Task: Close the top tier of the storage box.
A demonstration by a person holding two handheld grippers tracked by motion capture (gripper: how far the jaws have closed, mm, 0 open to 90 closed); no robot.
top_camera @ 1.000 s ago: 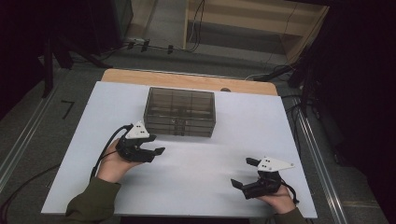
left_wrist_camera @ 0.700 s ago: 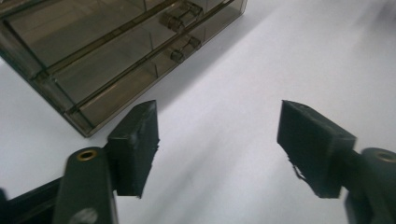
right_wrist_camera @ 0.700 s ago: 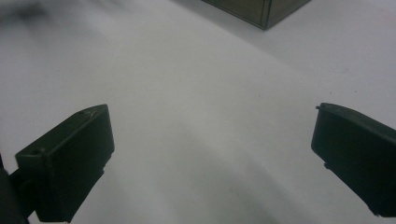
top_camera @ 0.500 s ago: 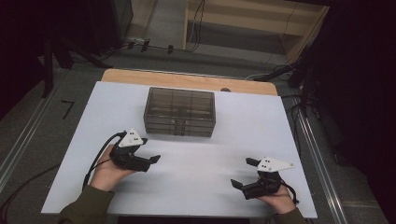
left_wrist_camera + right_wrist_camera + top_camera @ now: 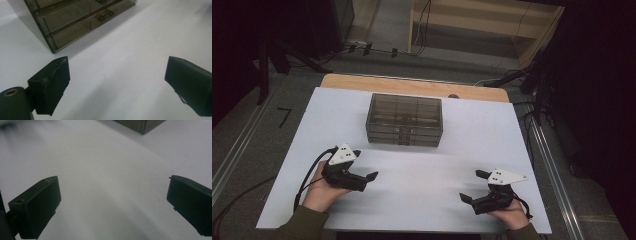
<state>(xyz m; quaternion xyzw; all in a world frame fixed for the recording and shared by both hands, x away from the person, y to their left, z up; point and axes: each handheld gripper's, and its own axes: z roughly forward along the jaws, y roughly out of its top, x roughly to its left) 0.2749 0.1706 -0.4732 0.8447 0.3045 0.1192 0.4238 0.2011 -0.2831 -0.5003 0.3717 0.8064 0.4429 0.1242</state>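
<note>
At mid-table, toward its far edge, stands the drawer box (image 5: 404, 119), rigid, light, smooth plastic; grasp by a drawer handle (image 5: 105, 15). Left gripper (image 5: 362, 178), just opened, and right gripper (image 5: 471, 192): jaws apart, empty.

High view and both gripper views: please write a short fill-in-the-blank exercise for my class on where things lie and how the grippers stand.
1. The drawer box stands on the ____ table.
2. The left gripper holds ____ between its jaws.
3. The right gripper has its jaws ____.
4. Seen from above, the box lies ____ the grippers, nearer the wooden edge.

Missing words: white; nothing; open; beyond
</note>
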